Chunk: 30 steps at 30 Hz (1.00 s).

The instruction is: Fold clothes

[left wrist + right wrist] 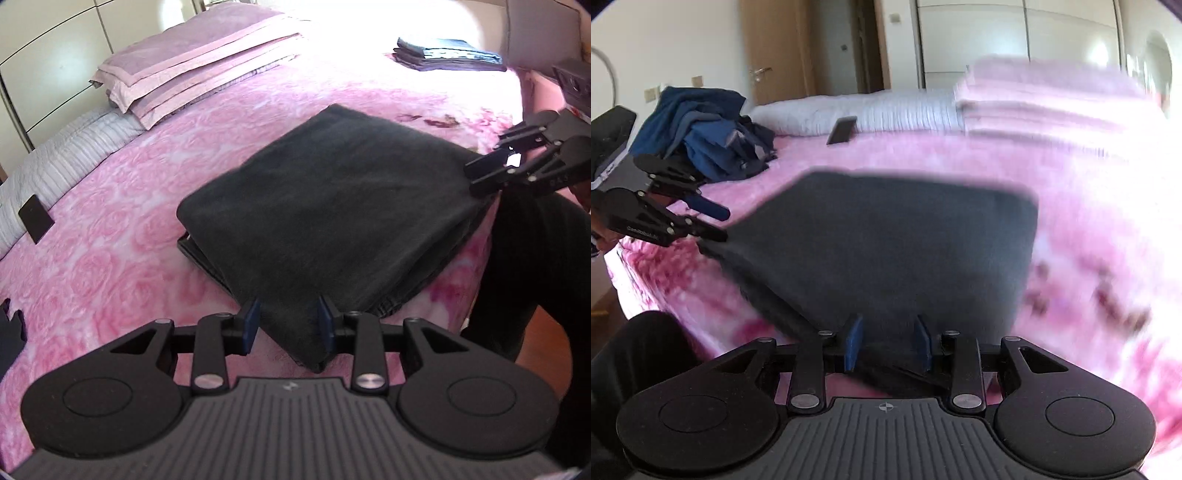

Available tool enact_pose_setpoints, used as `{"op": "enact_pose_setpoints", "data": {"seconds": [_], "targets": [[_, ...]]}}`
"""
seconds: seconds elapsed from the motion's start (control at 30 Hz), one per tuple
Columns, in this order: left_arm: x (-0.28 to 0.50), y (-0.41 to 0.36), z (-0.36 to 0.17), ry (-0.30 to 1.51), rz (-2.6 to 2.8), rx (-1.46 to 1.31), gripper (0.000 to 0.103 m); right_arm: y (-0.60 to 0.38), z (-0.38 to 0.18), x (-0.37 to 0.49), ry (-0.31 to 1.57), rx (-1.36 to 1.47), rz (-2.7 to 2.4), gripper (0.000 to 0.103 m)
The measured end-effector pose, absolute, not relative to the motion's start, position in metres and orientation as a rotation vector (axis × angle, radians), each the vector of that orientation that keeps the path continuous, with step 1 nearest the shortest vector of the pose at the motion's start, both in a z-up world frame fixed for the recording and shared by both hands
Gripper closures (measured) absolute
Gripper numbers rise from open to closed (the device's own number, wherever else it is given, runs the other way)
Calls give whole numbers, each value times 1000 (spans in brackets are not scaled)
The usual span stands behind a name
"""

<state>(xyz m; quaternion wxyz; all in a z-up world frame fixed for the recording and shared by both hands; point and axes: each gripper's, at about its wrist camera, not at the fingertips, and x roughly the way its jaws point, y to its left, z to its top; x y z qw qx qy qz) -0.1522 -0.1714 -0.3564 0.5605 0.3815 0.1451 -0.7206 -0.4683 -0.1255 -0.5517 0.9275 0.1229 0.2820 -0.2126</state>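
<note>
A dark grey garment (332, 192), folded into a thick rectangle, lies on the pink rose-patterned bedspread (110, 258) near the bed's edge. My left gripper (288, 326) is shut on its near corner, and cloth fills the space between the blue pads. My right gripper (480, 177) pinches the far right corner. In the right wrist view, which is motion-blurred, the garment (886, 240) runs between the right gripper's (888, 345) pads. There the left gripper (714, 221) sits at the cloth's pointed left corner.
Pink pillows (192, 74) lie at the head of the bed. A stack of folded dark clothes (447, 53) sits at the far side, with a loose blue clothes pile (701, 129) elsewhere. A black phone (842, 129) rests on the bed. A person's dark trouser leg (535, 258) stands by the bed edge.
</note>
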Motion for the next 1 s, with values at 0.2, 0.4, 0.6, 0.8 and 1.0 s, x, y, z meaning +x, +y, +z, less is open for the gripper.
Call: {"op": "enact_pose_setpoints", "data": {"seconds": [0.2, 0.4, 0.6, 0.8, 1.0], "targets": [[-161, -168, -341, 312, -1704, 923, 76, -126, -540, -478, 532, 276, -461, 69], [-168, -168, -356, 292, -1679, 948, 76, -134, -547, -484, 545, 314, -438, 69], [-171, -164, -335, 287, -1715, 917, 77, -144, -531, -502, 464, 400, -519, 69], [-179, -160, -359, 261, -1704, 977, 77, -147, -544, -504, 507, 416, -526, 68], [-182, -156, -359, 245, -1692, 986, 77, -147, -531, -512, 512, 432, -540, 58]]}}
